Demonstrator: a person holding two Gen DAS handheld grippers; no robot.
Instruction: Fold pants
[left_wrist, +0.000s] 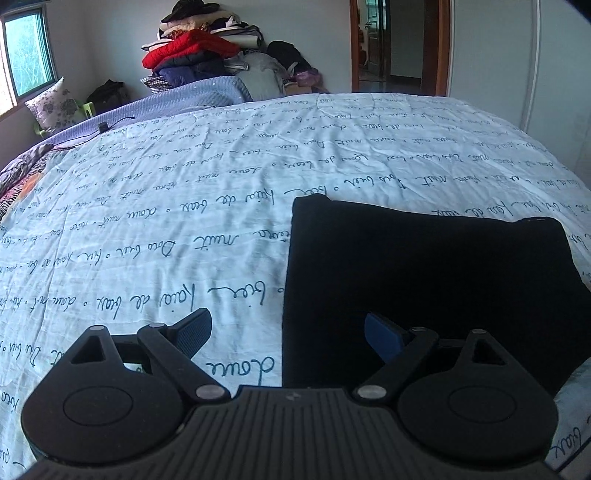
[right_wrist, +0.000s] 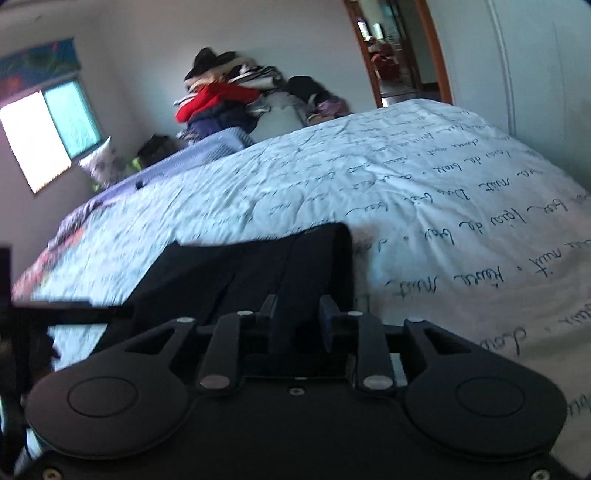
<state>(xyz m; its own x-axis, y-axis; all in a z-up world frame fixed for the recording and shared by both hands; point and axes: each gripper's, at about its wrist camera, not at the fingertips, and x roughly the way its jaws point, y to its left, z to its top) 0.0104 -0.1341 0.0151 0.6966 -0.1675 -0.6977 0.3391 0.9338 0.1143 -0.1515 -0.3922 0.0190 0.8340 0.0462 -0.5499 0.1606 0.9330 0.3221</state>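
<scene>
Pants (left_wrist: 424, 280): solid black, no visible pattern — in the right wrist view the folds read as darker lines.

Bed cover (left_wrist: 184, 206): pale blue-white, printed all over with rows of dark cursive script.

Blanket (left_wrist: 177, 99) at the far edge of the bed: lavender-blue, fine ribbed texture.

Clothes pile (left_wrist: 199, 48): red on navy, with white, beige and black layers above; grey and purple items beside it.

Pillow (left_wrist: 51, 105): white with a grey floral print.

Left gripper (left_wrist: 291, 332): black body — one blue pad, one dark textured pad.

Right gripper (right_wrist: 295, 317): black, blue pad edge.

Door frame (left_wrist: 439, 44): reddish-brown wood.

Walls: pale grey-white.
</scene>
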